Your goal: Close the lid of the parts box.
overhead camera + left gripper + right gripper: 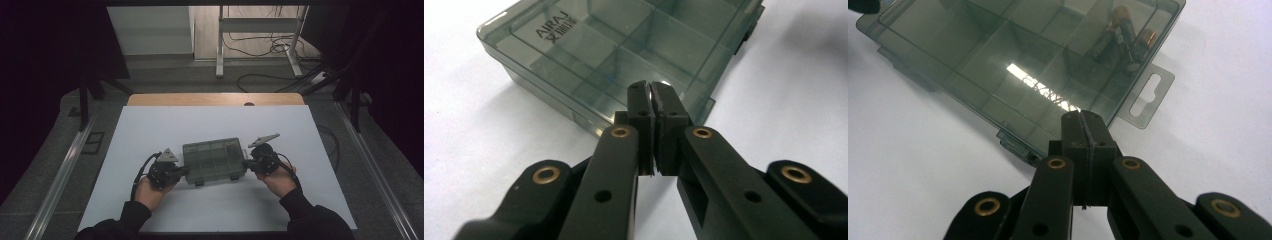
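While both the left gripper (653, 92) and right gripper (1081, 120) sit closed, the smoky box (624, 45) reads "AIRAJ".

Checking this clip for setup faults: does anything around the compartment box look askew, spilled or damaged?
Nothing stands out. The smoky plastic box lies flat and closed on the white mat, batteries inside one compartment, with the shut left gripper and right gripper at its ends.

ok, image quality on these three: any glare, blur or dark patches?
High view: dim, black at both sides, white table sheet evenly lit. Right gripper view: bright glare streak on the smoky transparent plastic compartment box, batteries inside slightly soft. Left gripper view: near jaws blurred, box lettering readable.
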Demonstrator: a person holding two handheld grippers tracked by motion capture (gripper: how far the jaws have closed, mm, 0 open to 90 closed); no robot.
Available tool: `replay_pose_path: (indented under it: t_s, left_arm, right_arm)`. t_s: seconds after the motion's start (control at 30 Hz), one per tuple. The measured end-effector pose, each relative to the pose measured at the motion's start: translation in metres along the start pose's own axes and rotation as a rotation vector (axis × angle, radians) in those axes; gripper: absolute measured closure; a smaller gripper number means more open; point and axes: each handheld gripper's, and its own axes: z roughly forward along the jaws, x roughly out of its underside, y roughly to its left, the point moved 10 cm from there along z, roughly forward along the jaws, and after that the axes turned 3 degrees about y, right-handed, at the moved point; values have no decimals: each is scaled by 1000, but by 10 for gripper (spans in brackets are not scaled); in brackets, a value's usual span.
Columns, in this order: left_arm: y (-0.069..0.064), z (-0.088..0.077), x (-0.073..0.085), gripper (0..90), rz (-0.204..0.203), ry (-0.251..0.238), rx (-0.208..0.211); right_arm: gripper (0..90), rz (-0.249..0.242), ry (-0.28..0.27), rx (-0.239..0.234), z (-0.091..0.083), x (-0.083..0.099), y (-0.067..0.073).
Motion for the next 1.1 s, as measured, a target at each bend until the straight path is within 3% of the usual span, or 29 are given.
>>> replay_pose_path:
  t_s: [0.2, 0.4, 0.63, 1.1]
  left_arm:
    - [-16, -3, 7, 879, 12, 4, 23]
    - [-25, 4, 22, 884, 40, 79, 8]
    - [-20, 13, 29, 891, 44, 139, -17]
    - [1, 17, 22, 891, -16, 125, -32]
  right_arm:
    - [894, -4, -2, 6, 0, 1, 0]
    - [894, -3, -3, 9, 0, 1, 0]
    - [893, -6, 2, 9, -1, 1, 1]
    - [893, -10, 5, -13, 0, 1, 7]
